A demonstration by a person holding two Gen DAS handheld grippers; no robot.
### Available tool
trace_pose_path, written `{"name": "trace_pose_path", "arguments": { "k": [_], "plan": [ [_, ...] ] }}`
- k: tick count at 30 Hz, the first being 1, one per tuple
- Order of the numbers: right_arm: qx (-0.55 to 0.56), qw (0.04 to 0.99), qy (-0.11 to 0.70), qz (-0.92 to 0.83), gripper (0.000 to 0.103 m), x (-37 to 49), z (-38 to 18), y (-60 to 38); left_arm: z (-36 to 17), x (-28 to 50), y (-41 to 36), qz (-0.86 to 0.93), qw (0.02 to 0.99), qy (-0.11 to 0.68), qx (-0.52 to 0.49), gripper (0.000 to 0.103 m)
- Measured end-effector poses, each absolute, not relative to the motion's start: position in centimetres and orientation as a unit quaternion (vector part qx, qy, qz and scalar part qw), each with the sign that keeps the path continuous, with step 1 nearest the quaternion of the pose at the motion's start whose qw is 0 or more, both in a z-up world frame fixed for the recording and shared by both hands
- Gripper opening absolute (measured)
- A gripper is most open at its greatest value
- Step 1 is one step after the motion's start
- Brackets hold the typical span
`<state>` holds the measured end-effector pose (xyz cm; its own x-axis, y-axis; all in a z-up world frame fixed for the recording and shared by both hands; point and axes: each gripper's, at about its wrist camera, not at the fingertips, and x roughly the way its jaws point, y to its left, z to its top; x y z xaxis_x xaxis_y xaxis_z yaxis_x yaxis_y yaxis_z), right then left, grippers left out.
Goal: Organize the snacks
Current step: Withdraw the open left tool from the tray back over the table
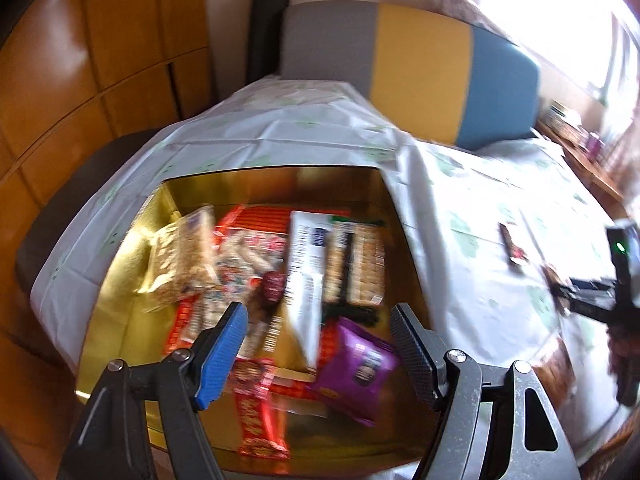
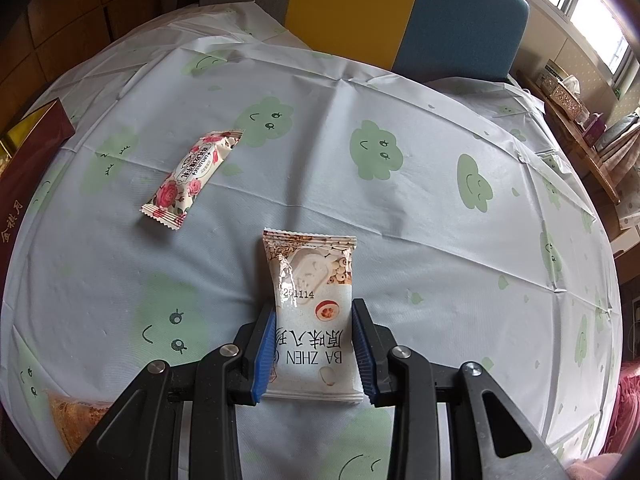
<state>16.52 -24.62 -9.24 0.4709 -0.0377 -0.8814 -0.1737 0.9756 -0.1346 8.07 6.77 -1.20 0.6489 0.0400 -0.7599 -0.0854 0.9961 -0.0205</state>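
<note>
Our left gripper (image 1: pixel 318 316) hangs spread and empty over the gold box (image 1: pixel 132 320) filling the lower middle of its view, with a purple packet (image 1: pixel 356 372) and other snacks inside. Our right gripper (image 2: pixel 314 344) pinches a white snack packet (image 2: pixel 310 300) low in its view, on the tablecloth (image 2: pixel 400 240); a rose-printed packet (image 2: pixel 194 172) lies upper left.

A home dining room: cloud-print tablecloth (image 2: pixel 320 128), colour-block chair (image 1: pixel 416 68), wooden cabinets (image 1: pixel 100 60), curtained window (image 1: pixel 560 20).

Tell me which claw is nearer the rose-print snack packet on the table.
Right. The right claw grips a white packet just beside the rose-print packet; the left claw hangs open above the gold box.
</note>
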Motion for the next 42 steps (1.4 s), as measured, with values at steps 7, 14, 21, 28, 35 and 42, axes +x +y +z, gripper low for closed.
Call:
{"name": "trace_pose_path", "arguments": {
  "k": [7, 14, 21, 28, 35, 42],
  "plan": [
    [-0.103, 0.851, 0.513, 0.04, 0.035, 16.5, -9.3, -24.6, -1.0, 6.8, 1.8, -0.06, 0.909, 0.412, 0.007, 0.074],
    [-0.109, 0.851, 0.512, 0.039, 0.035, 16.5, -9.2, -24.5, -1.8, 5.8, -3.0, -0.131, 0.899, 0.416, 0.042, 0.074],
    [-0.11, 0.851, 0.512, 0.039, 0.035, 16.4, -9.2, -24.5, -3.5, 4.5, -6.0, -0.172, 0.882, 0.434, 0.066, 0.074],
    [-0.112, 0.85, 0.512, 0.038, 0.035, 16.4, -9.2, -24.4, -4.6, 4.1, -7.2, -0.197, 0.868, 0.449, 0.074, 0.072],
    [-0.116, 0.851, 0.511, 0.038, 0.035, 16.3, -9.2, -24.2, -5.7, 3.7, -7.6, -0.212, 0.856, 0.466, 0.074, 0.07],
    [-0.115, 0.851, 0.511, 0.037, 0.035, 16.3, -9.2, -24.1, -6.2, 3.7, -7.6, -0.214, 0.85, 0.476, 0.067, 0.067]
  ]
}}
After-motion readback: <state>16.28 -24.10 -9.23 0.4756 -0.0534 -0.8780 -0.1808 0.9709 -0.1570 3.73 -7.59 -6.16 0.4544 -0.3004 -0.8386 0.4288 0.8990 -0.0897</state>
